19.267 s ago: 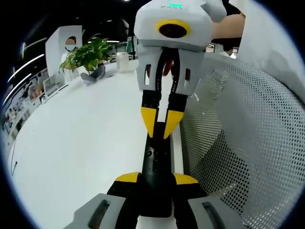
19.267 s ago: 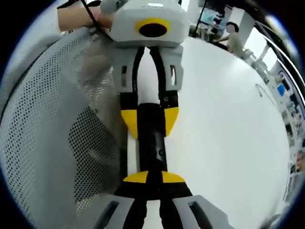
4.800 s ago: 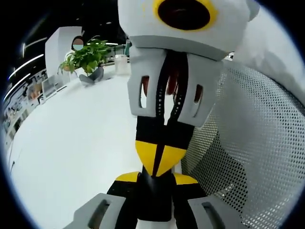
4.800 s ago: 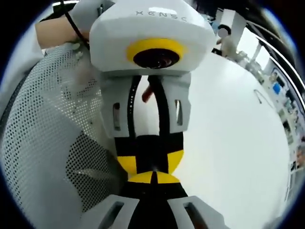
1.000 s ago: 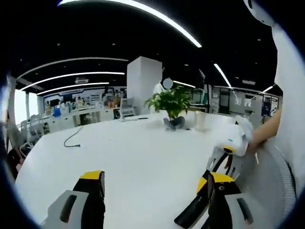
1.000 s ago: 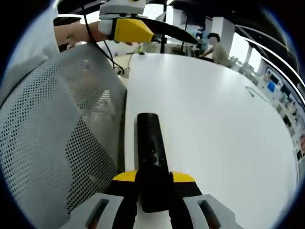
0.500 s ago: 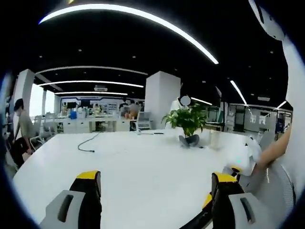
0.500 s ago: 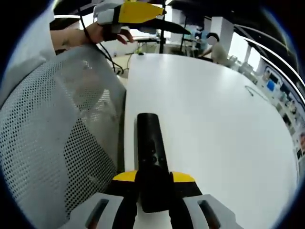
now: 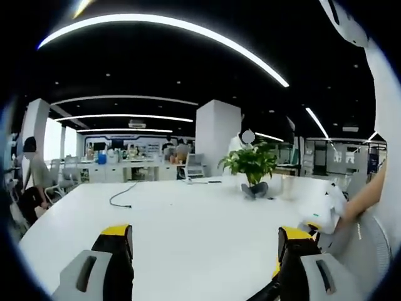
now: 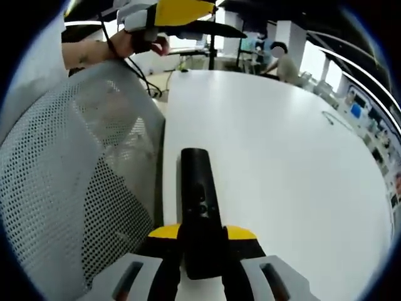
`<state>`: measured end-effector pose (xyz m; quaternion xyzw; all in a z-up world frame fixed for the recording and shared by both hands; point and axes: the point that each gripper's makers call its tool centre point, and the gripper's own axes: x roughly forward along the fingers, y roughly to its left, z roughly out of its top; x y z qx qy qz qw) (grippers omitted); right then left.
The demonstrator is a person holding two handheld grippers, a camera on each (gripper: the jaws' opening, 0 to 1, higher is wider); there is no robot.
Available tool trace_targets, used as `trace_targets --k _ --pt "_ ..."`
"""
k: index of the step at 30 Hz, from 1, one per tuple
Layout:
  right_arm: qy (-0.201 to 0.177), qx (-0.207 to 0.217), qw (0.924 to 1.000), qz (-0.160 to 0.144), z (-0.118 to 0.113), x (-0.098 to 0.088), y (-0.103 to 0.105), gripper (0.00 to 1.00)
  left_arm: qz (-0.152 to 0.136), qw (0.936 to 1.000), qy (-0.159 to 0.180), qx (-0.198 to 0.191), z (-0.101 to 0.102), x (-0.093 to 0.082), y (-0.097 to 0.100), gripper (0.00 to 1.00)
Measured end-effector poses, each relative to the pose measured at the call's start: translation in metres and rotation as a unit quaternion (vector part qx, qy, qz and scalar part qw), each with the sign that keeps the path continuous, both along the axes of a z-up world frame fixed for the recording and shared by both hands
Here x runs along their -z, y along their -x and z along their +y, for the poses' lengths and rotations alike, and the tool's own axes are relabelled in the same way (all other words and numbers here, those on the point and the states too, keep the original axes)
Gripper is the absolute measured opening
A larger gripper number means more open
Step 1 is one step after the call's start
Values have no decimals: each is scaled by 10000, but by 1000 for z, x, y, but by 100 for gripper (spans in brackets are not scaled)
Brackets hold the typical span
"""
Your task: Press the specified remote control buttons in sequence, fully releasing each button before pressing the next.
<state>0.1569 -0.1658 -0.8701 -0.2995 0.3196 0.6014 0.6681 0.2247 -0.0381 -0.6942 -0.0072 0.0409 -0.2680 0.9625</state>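
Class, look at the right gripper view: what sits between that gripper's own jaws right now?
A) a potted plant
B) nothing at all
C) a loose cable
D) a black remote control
D: the right gripper has its yellow-tipped jaws closed against the sides of the black remote control, which extends forward over the white table.

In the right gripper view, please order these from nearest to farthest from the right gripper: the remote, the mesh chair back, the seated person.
1. Remote: held between the jaws of the right gripper.
2. Mesh chair back: left of it.
3. Seated person: beyond the table's far end.
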Motion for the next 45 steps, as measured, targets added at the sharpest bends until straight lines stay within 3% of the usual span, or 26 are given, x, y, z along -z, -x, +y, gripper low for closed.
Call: trace_targets --k 5,8,19,25,45 --pt "68 29 10000 20 -1 0 -3 21 -40 9998 97 -159 7 -3 -2 100" --pt "61 104 9998 158 -1 -1 -6 21 -52 9998 33 -206 9 -2 -3 100" --pt "150 186 9996 173 -4 0 -17 20 -66 9997 -46 -239 10 -1 -3 100" --pt "177 242 9994 186 -6 0 -28 20 -47 9994 73 -342 16 -2 -5 100" --pt "229 323 9992 114 -5 0 -65 21 58 9996 -35 -283 14 4 -5 100"
